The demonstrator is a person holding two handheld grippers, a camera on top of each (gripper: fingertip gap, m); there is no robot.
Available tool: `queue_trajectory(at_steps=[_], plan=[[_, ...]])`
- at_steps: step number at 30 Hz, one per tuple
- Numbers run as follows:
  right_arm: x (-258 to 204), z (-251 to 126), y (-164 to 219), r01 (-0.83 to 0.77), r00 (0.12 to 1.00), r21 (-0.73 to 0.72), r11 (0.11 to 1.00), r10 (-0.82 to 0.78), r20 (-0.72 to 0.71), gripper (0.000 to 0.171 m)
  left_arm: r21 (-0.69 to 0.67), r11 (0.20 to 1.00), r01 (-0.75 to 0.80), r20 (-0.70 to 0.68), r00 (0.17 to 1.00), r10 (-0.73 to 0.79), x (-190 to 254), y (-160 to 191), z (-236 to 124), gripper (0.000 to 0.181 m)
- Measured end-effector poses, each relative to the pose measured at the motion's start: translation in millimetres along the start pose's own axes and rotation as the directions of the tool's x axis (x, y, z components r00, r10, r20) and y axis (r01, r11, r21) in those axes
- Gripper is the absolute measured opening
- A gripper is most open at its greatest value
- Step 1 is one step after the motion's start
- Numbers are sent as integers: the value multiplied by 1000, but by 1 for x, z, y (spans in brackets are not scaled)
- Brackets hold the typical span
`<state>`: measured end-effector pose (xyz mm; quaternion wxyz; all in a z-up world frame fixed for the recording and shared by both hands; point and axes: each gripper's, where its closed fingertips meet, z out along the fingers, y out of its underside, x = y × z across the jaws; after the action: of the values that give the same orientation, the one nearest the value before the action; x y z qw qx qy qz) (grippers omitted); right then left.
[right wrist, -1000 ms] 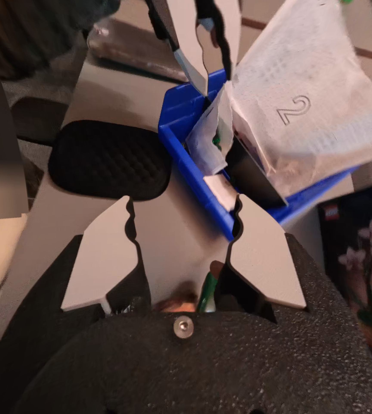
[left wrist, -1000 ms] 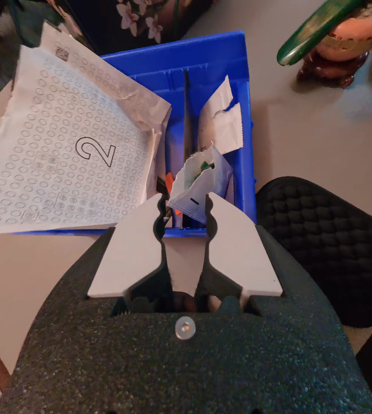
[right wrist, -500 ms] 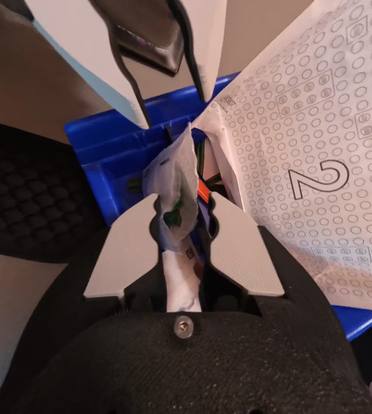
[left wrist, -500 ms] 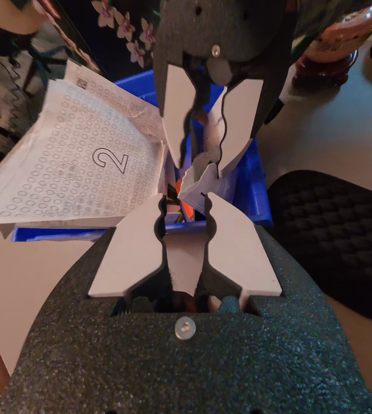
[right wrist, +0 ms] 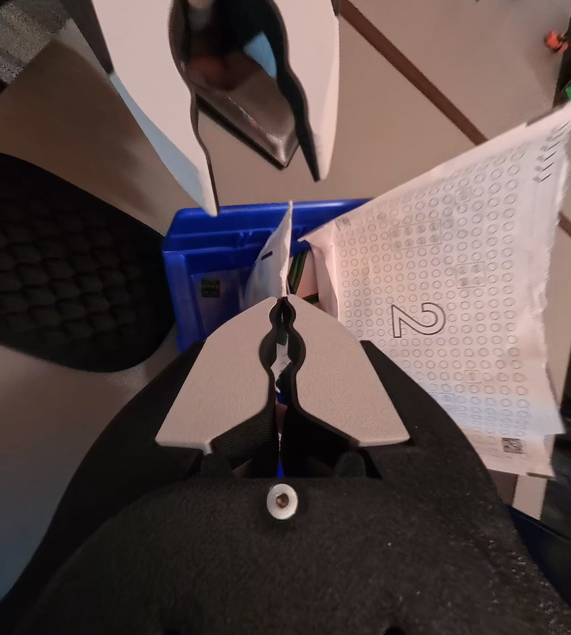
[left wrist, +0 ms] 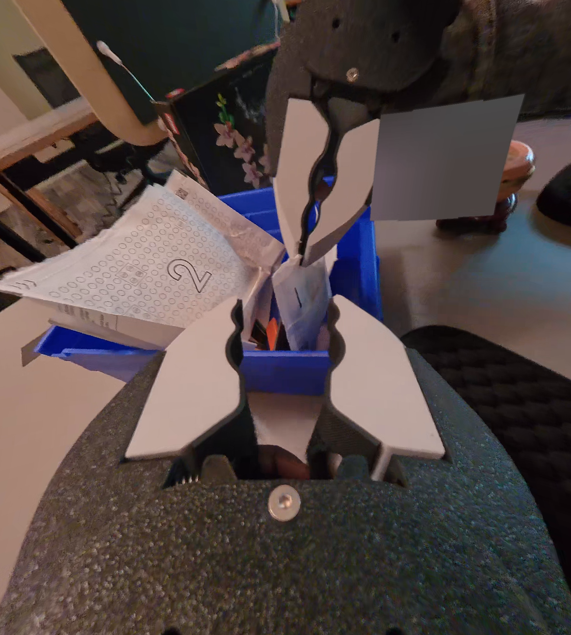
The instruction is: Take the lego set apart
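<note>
A small white paper bag (left wrist: 303,309) stands upright in a blue bin (left wrist: 284,374). My right gripper (right wrist: 282,299) is shut on the bag's top edge (right wrist: 272,261); in the left wrist view it comes down from above (left wrist: 299,256). My left gripper (left wrist: 286,309) is open and empty, with its fingers on either side of the bag's lower part at the bin's near wall. In the right wrist view it shows across the bin (right wrist: 263,192), open. Small orange and dark pieces lie in the bin beside the bag.
A large white paper bag (left wrist: 139,275) with a printed numeral leans out of the bin's left side (right wrist: 449,309). A black textured pad (left wrist: 518,412) lies on the table beside the bin. A dark flower-printed box (left wrist: 229,137) and a terracotta pot (left wrist: 518,165) stand behind. Spacing between my two grippers at the tips: around 5 cm.
My right gripper has closed on the top of the small bag. My left gripper has opened wider and sits lower, level with the bin's near wall.
</note>
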<state>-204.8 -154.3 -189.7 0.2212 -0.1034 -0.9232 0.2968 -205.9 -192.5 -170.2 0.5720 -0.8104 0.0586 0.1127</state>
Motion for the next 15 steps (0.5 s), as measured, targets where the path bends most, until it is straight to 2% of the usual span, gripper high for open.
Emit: queue_trajectory(at_steps=[3,10,12,14,15], plan=[[0,-11,-8,26,1000,-7,1000,-26,16,0,12,1000,18,-17,1000,-18,5,2,6,57],[-10,-21,-21,88,994,21,996,-89,70,0,-26,998,-54,-87,995,52,23,12,26,47],[-13,-25,-26,100,991,26,995,-102,83,0,-13,996,-84,-92,992,83,26,9,26,41],[-15,-29,-34,110,990,42,993,-113,86,0,34,992,-122,-96,988,124,31,2,22,21],[-16,-31,-39,112,989,49,992,-116,88,0,55,990,-129,-90,987,133,32,-1,20,17]])
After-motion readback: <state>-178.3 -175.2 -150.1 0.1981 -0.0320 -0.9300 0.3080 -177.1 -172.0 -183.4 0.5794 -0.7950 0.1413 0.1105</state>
